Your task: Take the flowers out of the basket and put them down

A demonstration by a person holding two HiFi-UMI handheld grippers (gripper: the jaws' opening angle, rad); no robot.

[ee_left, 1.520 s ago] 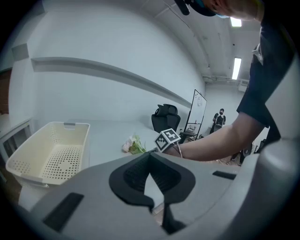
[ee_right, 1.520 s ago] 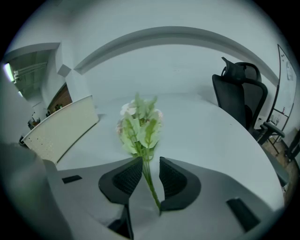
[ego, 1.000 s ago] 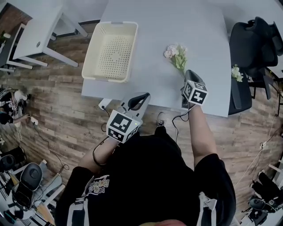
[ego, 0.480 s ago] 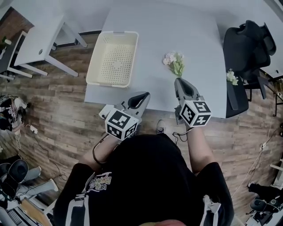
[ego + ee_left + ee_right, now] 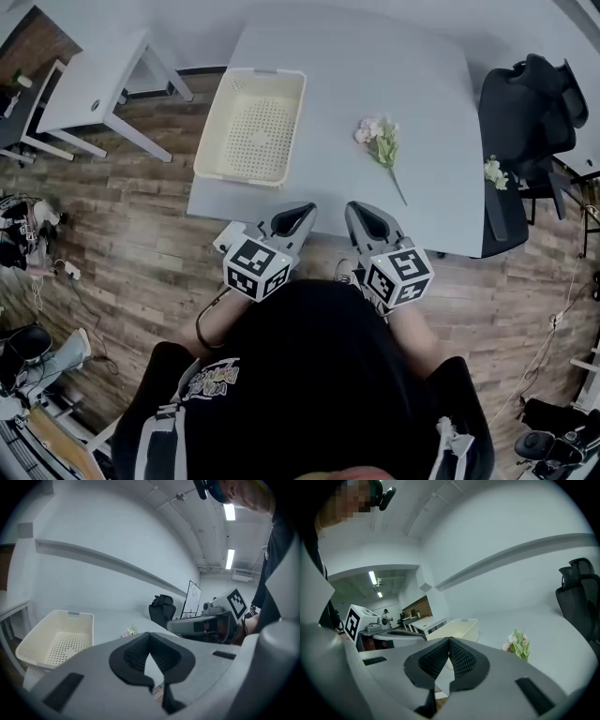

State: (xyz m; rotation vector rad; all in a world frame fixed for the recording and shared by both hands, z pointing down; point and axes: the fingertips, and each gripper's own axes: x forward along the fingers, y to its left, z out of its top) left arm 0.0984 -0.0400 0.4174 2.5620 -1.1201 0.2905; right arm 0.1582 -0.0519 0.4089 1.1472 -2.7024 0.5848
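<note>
Black shirt cloth fills the near part of the head view and hides most of my arms. Just beyond it, the marker cubes cover the backs of both tools. My left hand-held gripper (image 5: 302,208) and my right hand-held gripper (image 5: 356,208) hang side by side at the near edge of the pale grey tabletop (image 5: 328,103). Each has its ribbed black pads (image 5: 134,656) pressed together at the tips, with nothing between them. Farther out, the flowers (image 5: 380,141) lie flat on the tabletop, well apart from both tools: small pink and white blooms, green leaves, and one thin stem pointing back toward me. To their left sits the cream plastic basket (image 5: 251,127), its perforated bottom bare, at the tabletop's left edge. On the right, a black chair (image 5: 530,98) is partly cut off by the frame.
</note>
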